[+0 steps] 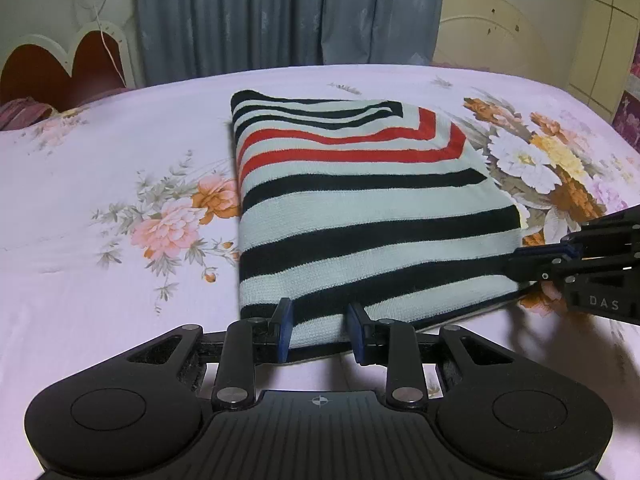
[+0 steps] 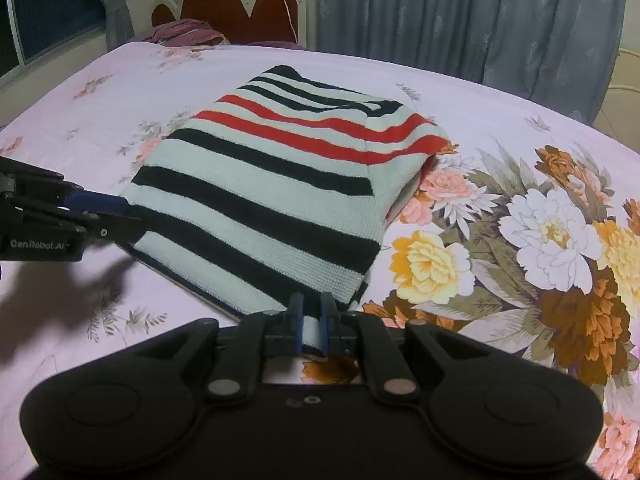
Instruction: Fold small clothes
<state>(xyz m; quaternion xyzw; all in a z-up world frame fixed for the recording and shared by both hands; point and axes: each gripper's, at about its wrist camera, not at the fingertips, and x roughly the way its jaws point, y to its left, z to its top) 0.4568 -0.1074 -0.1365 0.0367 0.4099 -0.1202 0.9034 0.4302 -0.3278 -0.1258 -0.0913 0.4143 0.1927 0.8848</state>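
Observation:
A small striped sweater (image 1: 360,216), white with black and red bands, lies folded on the bed; it also shows in the right wrist view (image 2: 272,200). My left gripper (image 1: 320,328) has its jaws partly apart around the sweater's near edge at the left corner. My right gripper (image 2: 312,324) is shut on the sweater's near edge at the right corner. The right gripper shows in the left wrist view (image 1: 516,268) at the hem. The left gripper shows in the right wrist view (image 2: 120,212) at the hem.
The bed has a pink floral sheet (image 1: 100,200). A heart-shaped headboard (image 2: 240,8) and a purple pillow (image 2: 188,32) are at one end. Grey curtains (image 1: 288,16) hang behind the bed. A cream cabinet (image 1: 592,48) stands at the right.

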